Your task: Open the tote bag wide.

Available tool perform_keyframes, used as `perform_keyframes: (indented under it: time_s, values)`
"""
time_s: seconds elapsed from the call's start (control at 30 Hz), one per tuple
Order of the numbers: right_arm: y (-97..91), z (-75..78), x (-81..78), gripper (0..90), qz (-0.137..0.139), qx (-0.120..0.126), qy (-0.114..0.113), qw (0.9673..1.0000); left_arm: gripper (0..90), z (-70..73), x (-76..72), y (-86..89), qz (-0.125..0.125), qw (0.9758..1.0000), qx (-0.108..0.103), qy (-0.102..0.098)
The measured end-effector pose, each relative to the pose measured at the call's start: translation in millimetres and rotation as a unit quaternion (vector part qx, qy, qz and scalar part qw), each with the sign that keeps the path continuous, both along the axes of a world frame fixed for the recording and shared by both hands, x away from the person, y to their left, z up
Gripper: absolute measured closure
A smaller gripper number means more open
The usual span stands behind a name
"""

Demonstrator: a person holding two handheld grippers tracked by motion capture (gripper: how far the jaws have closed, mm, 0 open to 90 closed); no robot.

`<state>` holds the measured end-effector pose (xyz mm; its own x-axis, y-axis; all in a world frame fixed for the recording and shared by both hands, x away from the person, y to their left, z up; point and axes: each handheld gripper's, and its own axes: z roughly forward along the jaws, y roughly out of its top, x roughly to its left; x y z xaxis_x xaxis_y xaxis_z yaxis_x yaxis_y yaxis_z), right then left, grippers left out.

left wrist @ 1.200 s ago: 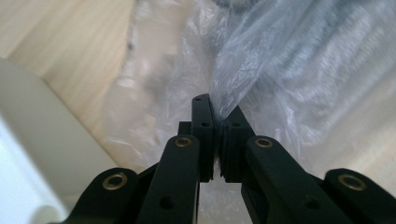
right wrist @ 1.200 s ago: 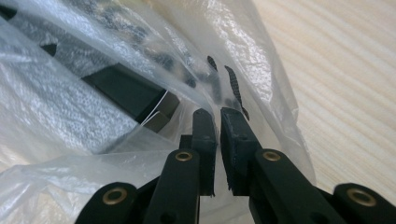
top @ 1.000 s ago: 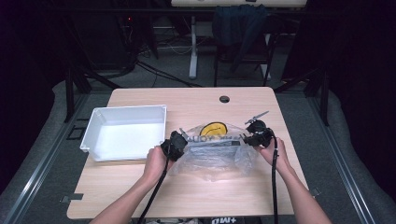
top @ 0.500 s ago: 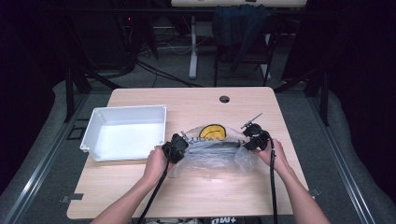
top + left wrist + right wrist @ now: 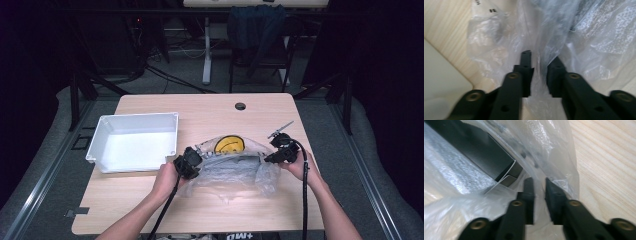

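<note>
High view, nearest edge first: two forearms come in from the bottom, each hand holding one pair of black tongs with a cable trailing back. The left tongs (image 5: 192, 161) sit at the left end of one clear plastic bag (image 5: 235, 167); the right tongs (image 5: 276, 154) sit at its right end. The bag lies crumpled on the light wooden table (image 5: 150, 210), right of centre, stretched between the two tongs.

Left gripper view: the left tongs (image 5: 538, 65) have a fold of the bag's film (image 5: 584, 42) gathered between the jaws, which stand close together and pinch it. The film is wrinkled, translucent and glossy, with small black print on it near the upper left.

Right gripper view: the right tongs (image 5: 539, 185) likewise pinch a fold of the bag (image 5: 456, 180), jaws nearly closed on it. Inside the film lies one dark, flat-sided bar (image 5: 474, 147) with a pale metallic end.

Farther back in the high view, one round yellow thing (image 5: 229, 144) shows through the bag's far side. One white rectangular tray (image 5: 100, 137) stands on the table's left, just beside the left tongs. One round dark hole (image 5: 240, 106) sits near the table's far edge. Beyond the table stands a chair with dark cloth (image 5: 257, 30) draped over it.
</note>
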<state>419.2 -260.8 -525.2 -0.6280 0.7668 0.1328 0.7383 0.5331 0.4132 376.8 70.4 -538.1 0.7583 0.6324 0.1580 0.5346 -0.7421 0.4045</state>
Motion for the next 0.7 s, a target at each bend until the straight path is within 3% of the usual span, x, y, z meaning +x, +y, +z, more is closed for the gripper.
perform_keyframes:
  time_s: [0.03,0.2,0.37,0.47,0.53,0.63,0.67,0.7]
  values:
    - [1.1,0.2,0.5,86.9,0.008,-0.013,-0.006,0.9999,61.2,3.5,-0.5,2.7,0.003,1.0,-0.008,-0.002]
    - [4.1,1.1,0.9,88.5,-0.001,-0.01,-0.022,0.9997,51.4,24.3,-9.0,10.5,0.009,0.9987,-0.039,-0.032]
    - [7.3,4.0,0.1,88.5,-0.016,0.002,-0.049,0.9986,46.9,44.3,-12.1,8.5,0.014,0.9953,-0.071,-0.065]
    - [8.8,3.6,0.0,88.2,-0.013,0.002,-0.047,0.9988,46.1,45.2,-9.8,5.5,0.014,0.9949,-0.071,-0.071]
    - [10.7,2.0,0.7,85.5,-0.013,-0.003,-0.045,0.9989,46.7,35.6,-2.3,-1.5,-0.001,0.9976,-0.058,-0.039]
    - [12.2,0.8,0.7,83.2,-0.016,0.008,-0.043,0.9989,53.8,28.1,0.9,-4.4,-0.009,0.9985,-0.05,-0.022]
    - [11.2,1.4,0.7,81.4,-0.015,0.003,-0.045,0.9989,69.0,26.0,1.5,-4.4,-0.009,0.9983,-0.052,-0.024]
    - [11.2,1.4,0.7,81.4,-0.015,0.003,-0.045,0.9989,69.0,25.3,2.1,-4.0,-0.009,0.9982,-0.052,-0.027]
